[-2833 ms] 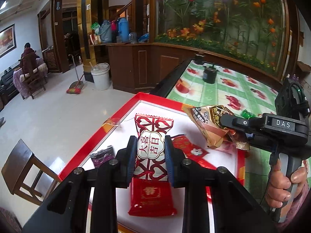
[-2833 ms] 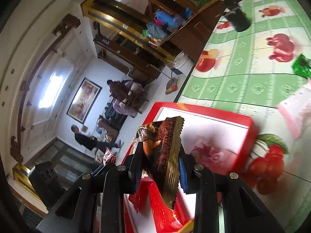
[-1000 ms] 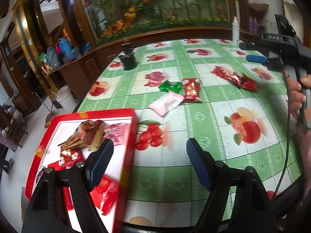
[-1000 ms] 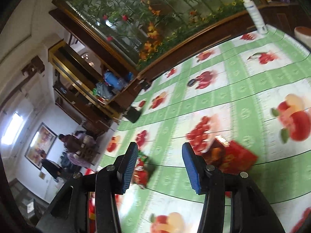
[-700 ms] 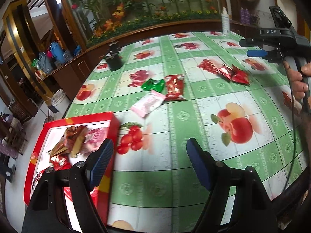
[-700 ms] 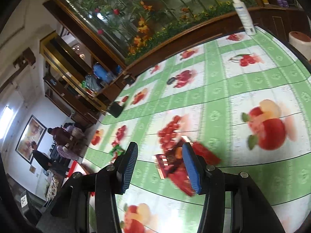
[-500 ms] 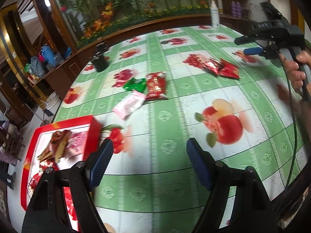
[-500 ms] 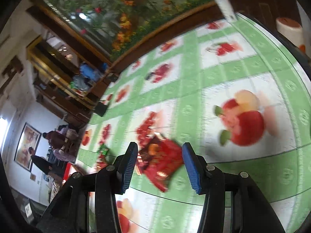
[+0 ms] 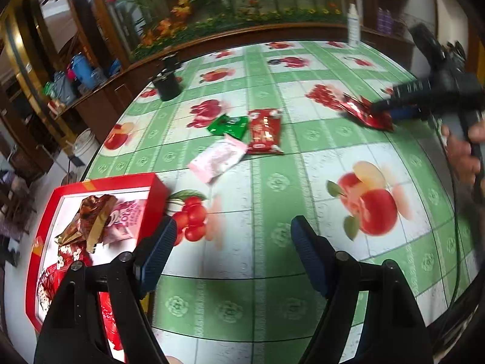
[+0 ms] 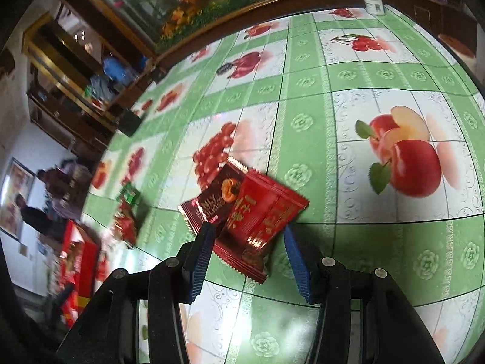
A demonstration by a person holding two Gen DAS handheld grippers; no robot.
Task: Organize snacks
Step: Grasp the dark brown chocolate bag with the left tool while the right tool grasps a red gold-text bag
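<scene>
My left gripper [image 9: 232, 247] is open and empty above the green fruit-print tablecloth, just right of the red tray [image 9: 153, 185], which holds a brown-gold packet [image 9: 91, 218] and other red packets. A pink packet [image 9: 218, 159], a green packet [image 9: 229, 126] and a red packet [image 9: 263, 132] lie mid-table. My right gripper [image 10: 247, 247] is open, its fingers on either side of a bright red packet [image 10: 262, 212] that overlaps a dark red packet [image 10: 212, 200]. In the left wrist view the right gripper [image 9: 391, 109] is at those packets [image 9: 360, 110].
A black cup [image 9: 166, 86] stands at the table's far left edge and a white bottle [image 9: 353, 25] at the far edge. A wooden counter and planter wall run behind the table. The table edge curves close on the right. People sit in the room at far left.
Both grippers left the tray with their packets released into it. The left swung right over the table. The right moved down onto the two red packets, which now lie between its fingers.
</scene>
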